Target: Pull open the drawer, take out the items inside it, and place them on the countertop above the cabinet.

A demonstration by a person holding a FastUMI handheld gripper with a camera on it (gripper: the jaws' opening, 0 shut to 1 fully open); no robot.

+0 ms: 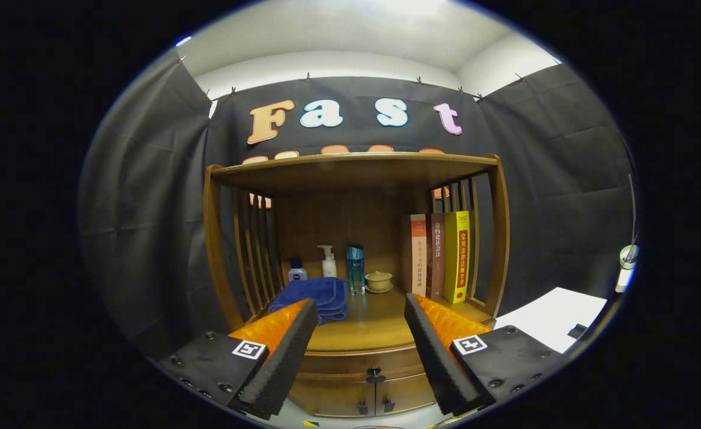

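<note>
Below my spread gripper (361, 310), holding nothing, I see the closed wooden drawer with its dark knob (376, 376) under the wooden countertop (368, 330).

- The cabinet (356, 262) is taken as the landmark; its countertop (368, 325) lies under an upper shelf (350, 167), between slatted side walls
- A folded towel (317, 298) is laid on the countertop at the cabinet's left front
- Behind the towel, near the left slats, a small bottle (297, 271) is stood; a pump bottle (328, 262) and a tall bottle (356, 269) are set to its right
- A lidded cup (379, 281) is placed right of the tall bottle
- Three books (442, 256) are stood upright against the cabinet's right slats
- The drawer (362, 360), closed, is found below the countertop, its knob (376, 376) at the middle
- The gripper (359, 351) is held before the cabinet, fingers spread wide apart, the drawer front seen between them
- A white surface (555, 319) lies to the cabinet's right
</note>
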